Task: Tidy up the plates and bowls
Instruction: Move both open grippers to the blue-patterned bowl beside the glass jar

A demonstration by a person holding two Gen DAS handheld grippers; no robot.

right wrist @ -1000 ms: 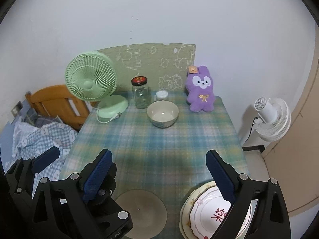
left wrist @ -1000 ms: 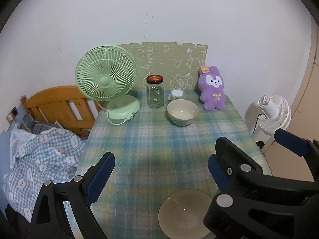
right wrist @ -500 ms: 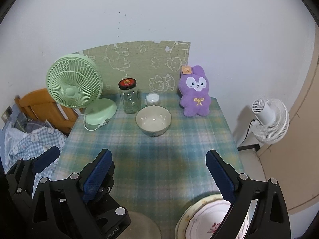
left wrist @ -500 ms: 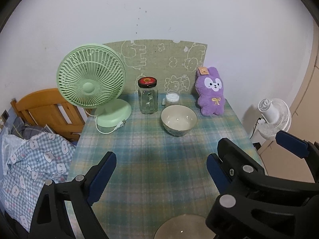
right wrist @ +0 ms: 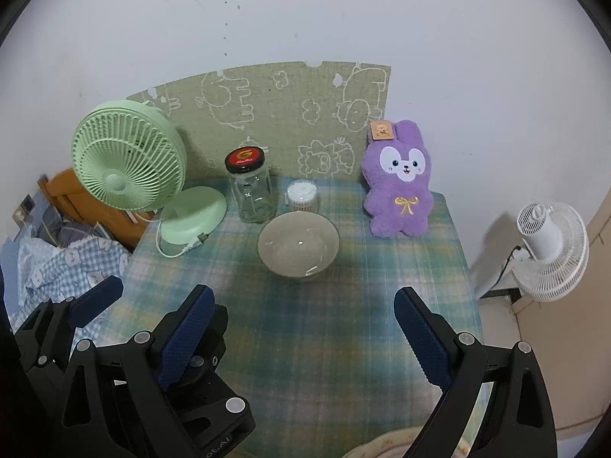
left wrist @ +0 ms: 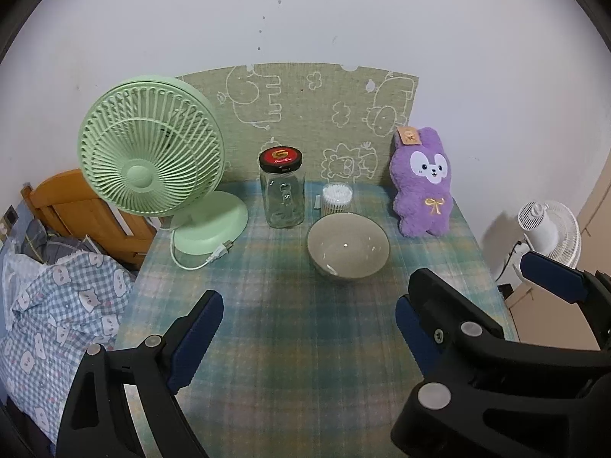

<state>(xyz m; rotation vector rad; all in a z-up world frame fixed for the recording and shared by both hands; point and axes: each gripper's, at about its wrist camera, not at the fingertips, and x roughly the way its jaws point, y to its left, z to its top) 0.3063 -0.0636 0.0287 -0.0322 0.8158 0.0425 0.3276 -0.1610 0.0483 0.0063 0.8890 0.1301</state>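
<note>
**Bowl waits mid-table, both grippers held wide above the near edge**

Bowl (left wrist: 348, 246) sits upright on the plaid tablecloth (left wrist: 298, 343), toward the far half of the table and slightly right of centre in the left wrist view; its inside looks bare apart from a glint of light.

Going left to right: a checked blue bedcover (left wrist: 57, 305) and a wooden headboard (left wrist: 76, 206) lie off the table's left side. On the table's far left stands a green desk fan (left wrist: 151, 152), its plug and cord (left wrist: 198, 261) curled on the cloth beside its base. Next comes a glass jar (left wrist: 282, 194) with a red-and-black lid, then a small clear tub of cotton swabs (left wrist: 337, 198) just behind the bowl. A purple plush rabbit (left wrist: 422, 187) leans against the green placemat (left wrist: 305, 114) propped on the wall. Off the table's right edge a white floor fan (left wrist: 550, 233) stands on the floor.

The left gripper (left wrist: 309, 328) hovers over the near part of the cloth, its blue-padded fingers spread wide with nothing between them. The right gripper (right wrist: 303, 324) is likewise spread wide and holds nothing, short of the bowl. At the bottom edge of the right wrist view, a pale plate rim (right wrist: 385, 444) peeks out beneath that gripper; little of it shows.
</note>
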